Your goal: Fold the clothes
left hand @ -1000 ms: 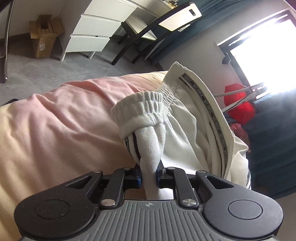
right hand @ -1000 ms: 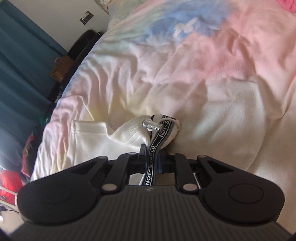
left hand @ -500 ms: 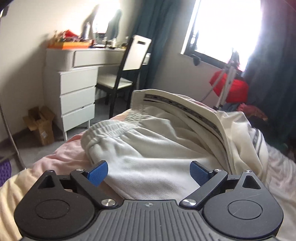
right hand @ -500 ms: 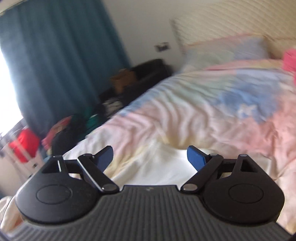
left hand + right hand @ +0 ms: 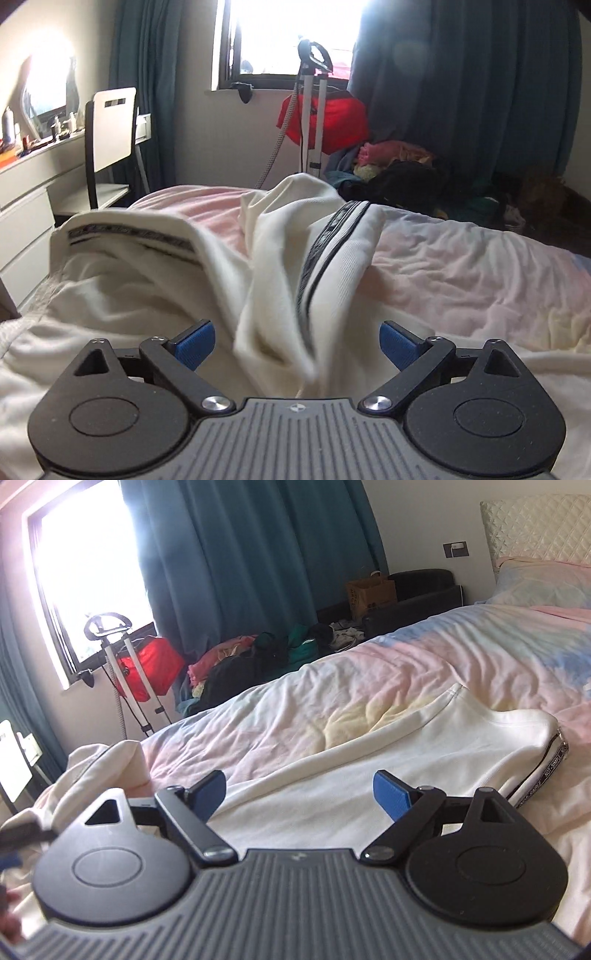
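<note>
Both jaws wide apart, nothing gripped. Left gripper (image 5: pixel 297 341) just opened up; a bunched fold of the white garment (image 5: pixel 266 258) lies between its blue ribbed pads (image 5: pixel 194 343) without either pad pressing on it. Right gripper (image 5: pixel 299 795) also just opened, hanging above a flat stretch of the same garment (image 5: pixel 424 746).

Garment: cream knit, soft and rumpled, with a dark printed tape trim (image 5: pixel 325 240) and ribbed elastic edge. It lies on the bed (image 5: pixel 369 686), whose sheet is wrinkled pastel pink, blue and yellow. On the right-wrist side it lies smooth, trim along its right edge (image 5: pixel 550 771); on the left-wrist side it is heaped in ridges.
</note>
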